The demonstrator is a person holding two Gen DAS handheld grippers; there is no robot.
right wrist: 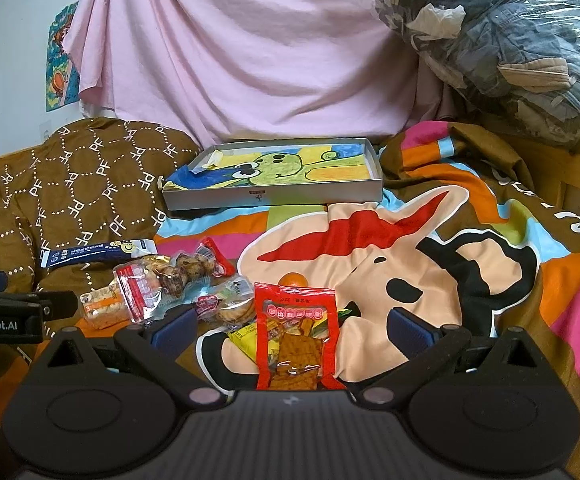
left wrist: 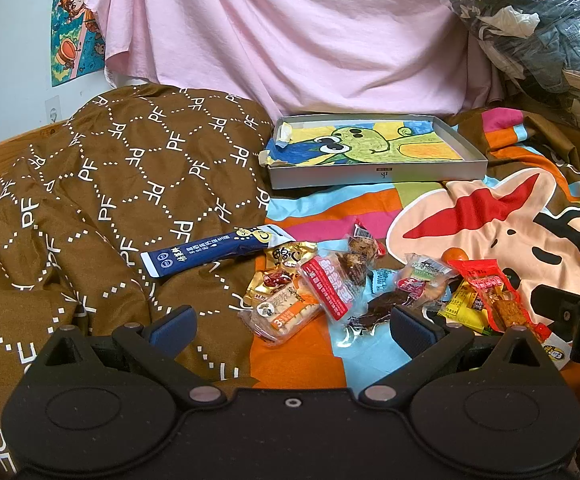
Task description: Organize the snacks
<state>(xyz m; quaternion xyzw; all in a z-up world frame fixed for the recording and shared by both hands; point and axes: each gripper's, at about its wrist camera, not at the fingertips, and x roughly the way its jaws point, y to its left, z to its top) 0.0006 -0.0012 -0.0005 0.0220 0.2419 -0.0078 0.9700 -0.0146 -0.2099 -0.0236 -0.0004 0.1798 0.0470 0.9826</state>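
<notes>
my left claw [left wrist: 291, 322] and right claw [right wrist: 290, 326] are both spread, holding nothing. snack packets [left wrist: 325, 288] lie heaped on the bed; the tray [left wrist: 373, 172] sits at twelve o'clock, apparently their destination.

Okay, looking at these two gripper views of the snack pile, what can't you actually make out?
- Yellow packet: right wrist view, mostly covered by the red packet.
- Small orange ball: both views, only its top shows behind packets.
- Packet labels: print too small to read.
- Red packet's lower end: right wrist view, hidden by the gripper body.
</notes>
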